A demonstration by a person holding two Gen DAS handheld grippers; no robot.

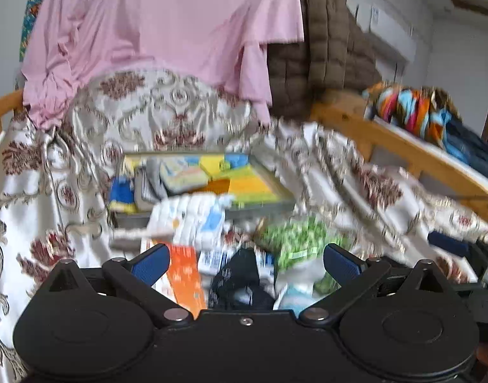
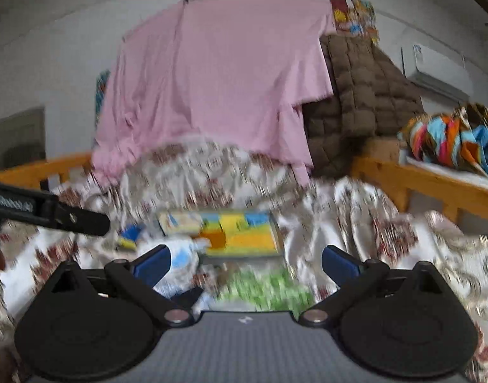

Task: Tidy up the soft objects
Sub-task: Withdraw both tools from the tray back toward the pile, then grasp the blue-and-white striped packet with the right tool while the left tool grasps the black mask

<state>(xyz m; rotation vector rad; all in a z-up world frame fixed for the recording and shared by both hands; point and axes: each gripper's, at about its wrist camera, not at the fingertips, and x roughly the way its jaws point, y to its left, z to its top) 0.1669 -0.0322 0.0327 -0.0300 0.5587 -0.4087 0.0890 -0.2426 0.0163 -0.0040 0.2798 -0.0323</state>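
Observation:
A grey tray (image 1: 259,206) holding yellow, blue and orange sponges and cloths lies on a patterned bedspread; the right wrist view shows the same tray (image 2: 277,226), blurred. In front of it sits a pile of soft items: white-and-blue tissue packs (image 1: 192,217), a green-patterned pack (image 1: 295,239), an orange-and-white pack (image 1: 184,277) and a dark sock (image 1: 240,277). My left gripper (image 1: 247,263) is open just above this pile, nothing between its fingers. My right gripper (image 2: 246,263) is open too, over the green pack (image 2: 266,290) and tissue pack (image 2: 180,258).
A pink sheet (image 1: 161,28) and a brown quilted jacket (image 1: 320,51) hang behind the bed. Wooden bed rails (image 1: 400,146) run along the right, carrying a colourful striped cloth (image 1: 413,111). The other gripper's black arm (image 2: 52,212) crosses the left of the right wrist view.

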